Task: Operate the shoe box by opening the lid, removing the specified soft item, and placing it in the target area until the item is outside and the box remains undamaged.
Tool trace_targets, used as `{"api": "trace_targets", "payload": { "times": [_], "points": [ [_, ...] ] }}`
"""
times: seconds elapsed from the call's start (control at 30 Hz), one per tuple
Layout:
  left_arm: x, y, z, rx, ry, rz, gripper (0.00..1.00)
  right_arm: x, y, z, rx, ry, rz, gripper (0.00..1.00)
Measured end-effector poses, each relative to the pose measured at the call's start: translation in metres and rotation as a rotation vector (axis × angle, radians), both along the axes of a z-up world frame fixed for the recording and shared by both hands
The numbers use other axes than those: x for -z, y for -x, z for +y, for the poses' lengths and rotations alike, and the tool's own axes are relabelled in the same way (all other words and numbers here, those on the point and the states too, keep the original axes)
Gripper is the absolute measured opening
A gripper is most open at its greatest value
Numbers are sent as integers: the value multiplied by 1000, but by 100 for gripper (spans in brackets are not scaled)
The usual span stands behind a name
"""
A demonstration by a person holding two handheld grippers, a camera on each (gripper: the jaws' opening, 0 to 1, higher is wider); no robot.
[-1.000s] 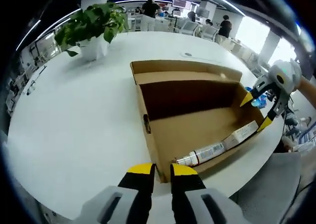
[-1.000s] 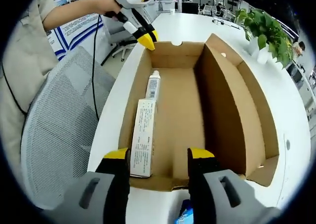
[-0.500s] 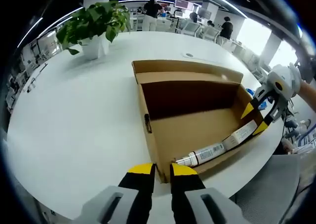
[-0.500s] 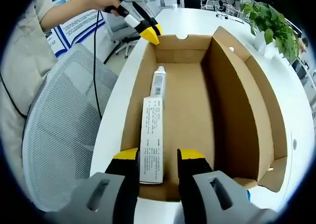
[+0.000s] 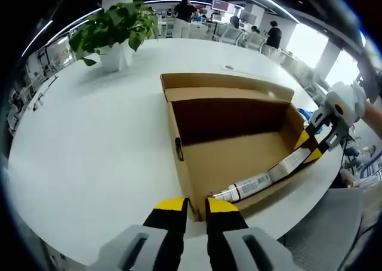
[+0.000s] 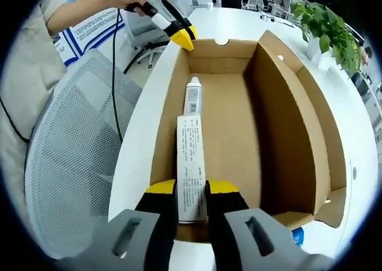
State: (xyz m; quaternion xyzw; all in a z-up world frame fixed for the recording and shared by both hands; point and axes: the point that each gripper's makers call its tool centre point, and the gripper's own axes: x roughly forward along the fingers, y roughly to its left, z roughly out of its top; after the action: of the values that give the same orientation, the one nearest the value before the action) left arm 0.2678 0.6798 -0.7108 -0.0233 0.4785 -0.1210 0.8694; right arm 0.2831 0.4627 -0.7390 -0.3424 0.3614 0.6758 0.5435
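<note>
An open cardboard shoe box (image 5: 227, 113) lies on the white round table (image 5: 89, 151), its lid folded back. Inside, along one long wall, lie a white tube (image 5: 242, 187) and a white printed carton (image 5: 289, 162), end to end. My left gripper (image 5: 196, 204) is shut on the box's near corner. In the right gripper view the same box (image 6: 286, 122) runs away from me, with the tube (image 6: 191, 98) beyond the carton (image 6: 190, 157). My right gripper (image 6: 192, 188) has its jaws against both sides of the carton's near end. The left gripper (image 6: 182, 38) pinches the far corner.
A potted plant (image 5: 113, 29) stands at the table's far side. A grey mesh chair (image 6: 71, 163) sits close to the table edge beside the box. A blue packet (image 6: 295, 235) lies on the table by the box's end. People stand far off.
My right gripper has moved down into the box's end and its jaws have narrowed from wide apart onto the carton. The left gripper has stayed on the box corner.
</note>
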Motion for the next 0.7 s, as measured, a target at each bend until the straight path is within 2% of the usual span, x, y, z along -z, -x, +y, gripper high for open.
{"api": "trace_targets", "payload": {
  "times": [0.3,0.7],
  "points": [
    [1,0,0,-1,2,1,11,-14,-1,-1,-3,-32,-43,15],
    [1,1,0,1,1,8,11,-50,-13,-3,19,-110,-99,15]
  ]
}}
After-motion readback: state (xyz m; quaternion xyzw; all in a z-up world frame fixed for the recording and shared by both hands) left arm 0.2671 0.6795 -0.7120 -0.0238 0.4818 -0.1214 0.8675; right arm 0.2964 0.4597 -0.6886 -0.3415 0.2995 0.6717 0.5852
